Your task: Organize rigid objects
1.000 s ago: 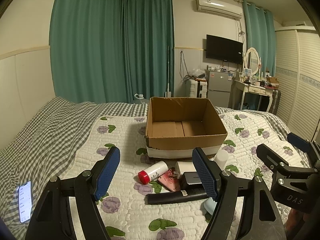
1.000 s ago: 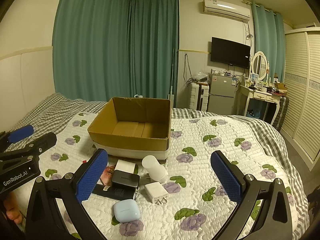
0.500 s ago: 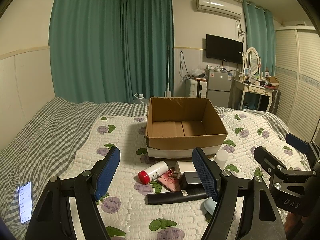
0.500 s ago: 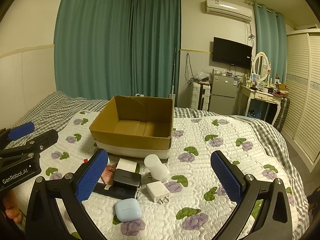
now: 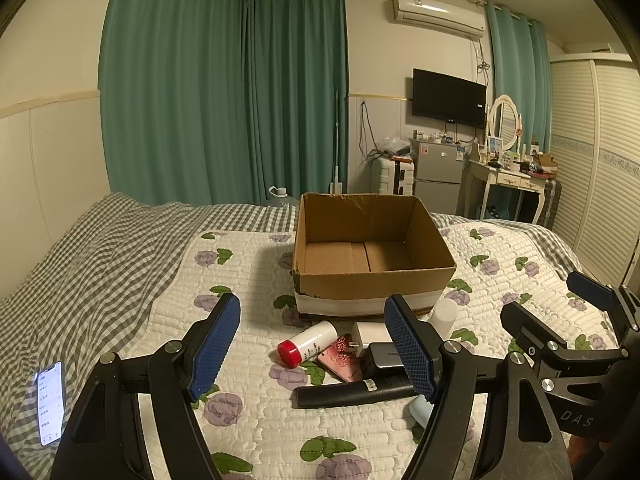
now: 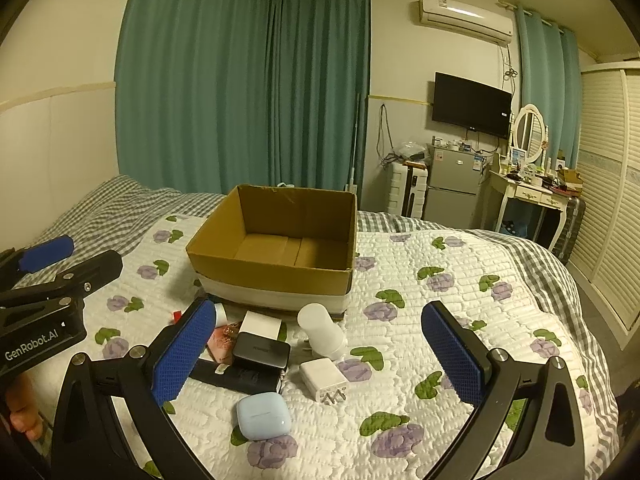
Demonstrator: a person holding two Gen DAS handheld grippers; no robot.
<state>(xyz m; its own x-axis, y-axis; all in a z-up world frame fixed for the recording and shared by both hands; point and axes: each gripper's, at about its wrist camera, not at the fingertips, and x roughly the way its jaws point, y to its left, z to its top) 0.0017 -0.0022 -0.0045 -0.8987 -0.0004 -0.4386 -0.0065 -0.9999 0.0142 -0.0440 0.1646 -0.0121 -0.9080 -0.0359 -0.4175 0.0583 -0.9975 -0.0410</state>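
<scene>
blue-padded and spread wide, the left gripper (image 5: 312, 346) hangs above the quilt holding nothing, and the right gripper (image 6: 320, 356) is likewise spread wide and empty. between the left gripper's pads lie a white bottle with a red cap (image 5: 307, 342) on its side, a pink case (image 5: 340, 362) touching a white charger block (image 5: 370, 334), a dark power bank (image 5: 382, 358), and a long black remote (image 5: 352, 394) nearest the camera. from the right wrist, a pale blue earbud case (image 6: 262, 416) lies closest, a white plug adapter (image 6: 323, 379) just beside it, and a white cylinder (image 6: 320, 330) tipped over behind that; the power bank (image 6: 262, 352) rests on the remote. all of these cluster just in front of the cardboard box (image 5: 370, 280), which sits open-topped on the floral quilt (image 5: 240, 420) with nothing visible inside. well to the left, on the checked sheet (image 5: 80, 272), lies a lit phone (image 5: 50, 402).
</scene>
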